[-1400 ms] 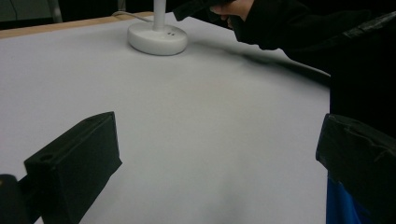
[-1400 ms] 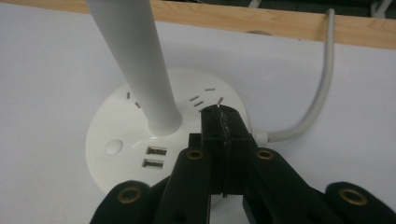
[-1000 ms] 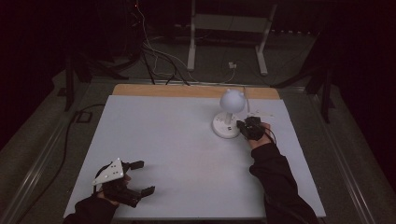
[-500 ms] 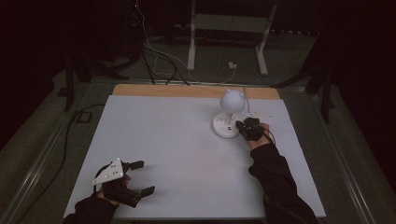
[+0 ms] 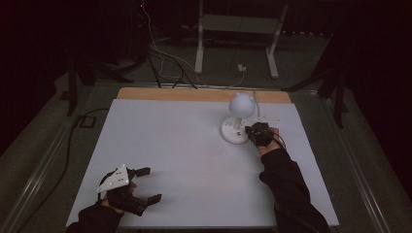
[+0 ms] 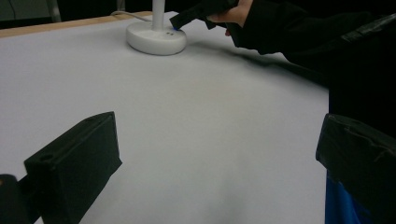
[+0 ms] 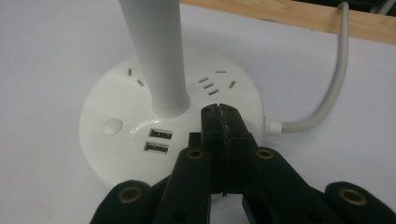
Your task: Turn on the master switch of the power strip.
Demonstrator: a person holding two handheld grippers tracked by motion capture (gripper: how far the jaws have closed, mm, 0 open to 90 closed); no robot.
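While the right gripper (image 7: 219, 109) rests with fingers pressed together on the lamp base (image 7: 116, 140), nothing is gripped. Left gripper (image 5: 145, 184), near table's (image 5: 184, 145) front-left corner: fingers wide, empty.

Black sleeves cover both forearms; the left gripper (image 5: 145, 184) carries a grey three-cornered plate, the right gripper (image 7: 219, 114) black jaws with brass-coloured screws

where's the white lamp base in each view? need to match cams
High view: lamp base right of centre, near the table's far edge, by the right gripper.
Left gripper view: top, left of centre.
Right gripper view: centre, behind the shut jaws.
Shared landmark: the white stem rising from the base.
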